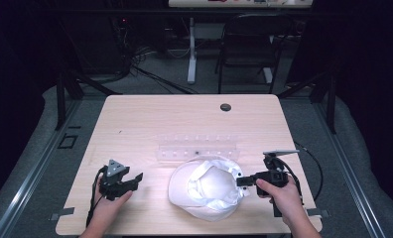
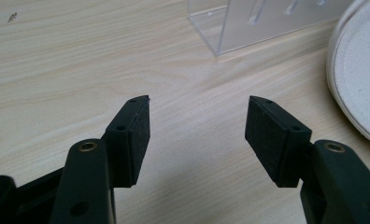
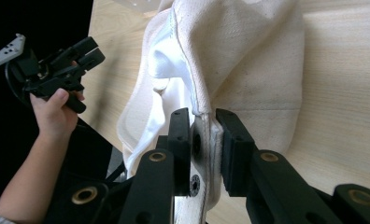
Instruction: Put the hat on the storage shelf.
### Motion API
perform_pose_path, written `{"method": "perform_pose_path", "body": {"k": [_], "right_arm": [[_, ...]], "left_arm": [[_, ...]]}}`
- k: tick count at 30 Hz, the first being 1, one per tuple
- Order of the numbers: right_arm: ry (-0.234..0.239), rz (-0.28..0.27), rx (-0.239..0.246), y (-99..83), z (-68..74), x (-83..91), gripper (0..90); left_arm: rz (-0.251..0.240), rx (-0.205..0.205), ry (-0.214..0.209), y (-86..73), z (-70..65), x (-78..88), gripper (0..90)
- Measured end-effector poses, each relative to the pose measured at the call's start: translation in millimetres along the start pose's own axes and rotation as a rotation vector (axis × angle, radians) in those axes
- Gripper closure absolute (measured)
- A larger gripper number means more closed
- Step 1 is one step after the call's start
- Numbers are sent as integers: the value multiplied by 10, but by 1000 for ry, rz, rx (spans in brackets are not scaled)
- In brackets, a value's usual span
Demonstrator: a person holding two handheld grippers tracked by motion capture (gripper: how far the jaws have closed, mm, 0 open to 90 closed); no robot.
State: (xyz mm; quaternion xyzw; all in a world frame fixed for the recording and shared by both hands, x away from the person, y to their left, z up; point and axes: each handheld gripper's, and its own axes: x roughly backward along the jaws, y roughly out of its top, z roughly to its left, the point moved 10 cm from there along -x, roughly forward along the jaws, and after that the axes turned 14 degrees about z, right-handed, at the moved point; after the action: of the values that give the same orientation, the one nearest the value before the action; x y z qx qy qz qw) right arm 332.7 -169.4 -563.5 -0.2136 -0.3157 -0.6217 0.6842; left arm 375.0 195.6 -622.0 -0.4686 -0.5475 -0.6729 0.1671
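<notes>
Right gripper (image 3: 202,154) clamped on white cap (image 1: 209,191) rim; left gripper (image 2: 197,135) wide open, empty, over table (image 1: 135,124)

Clear acrylic rack (image 1: 198,148) mid-table (image 1: 135,119) — black chair (image 1: 249,44) behind.

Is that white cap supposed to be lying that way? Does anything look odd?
The white cap lies upside down on the table, lining showing. The right gripper pinches its back rim, so that edge is bunched. The left gripper is open over bare wood.
</notes>
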Motion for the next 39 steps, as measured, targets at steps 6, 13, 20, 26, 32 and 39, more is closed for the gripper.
{"method": "perform_pose_path", "body": {"k": [6,13,20,26,32,39], "right_arm": [[-7,39,11,0,41,-8,807],[-49,27,-3,59,27,48,813],[-75,41,-5,88,92,114,815],[-110,33,-5,146,183,180,814],[-166,67,0,191,239,252,814],[-239,92,10,244,378,332,814]], "left_arm": [[0,0,1,1,3,-2,409],[-1,-2,1,0,-8,-2,409],[0,-2,0,-2,-14,-7,409],[0,-6,0,-1,-19,-8,408],[1,-9,1,-3,-26,-12,408],[0,-10,0,-2,-38,-15,409]]}}
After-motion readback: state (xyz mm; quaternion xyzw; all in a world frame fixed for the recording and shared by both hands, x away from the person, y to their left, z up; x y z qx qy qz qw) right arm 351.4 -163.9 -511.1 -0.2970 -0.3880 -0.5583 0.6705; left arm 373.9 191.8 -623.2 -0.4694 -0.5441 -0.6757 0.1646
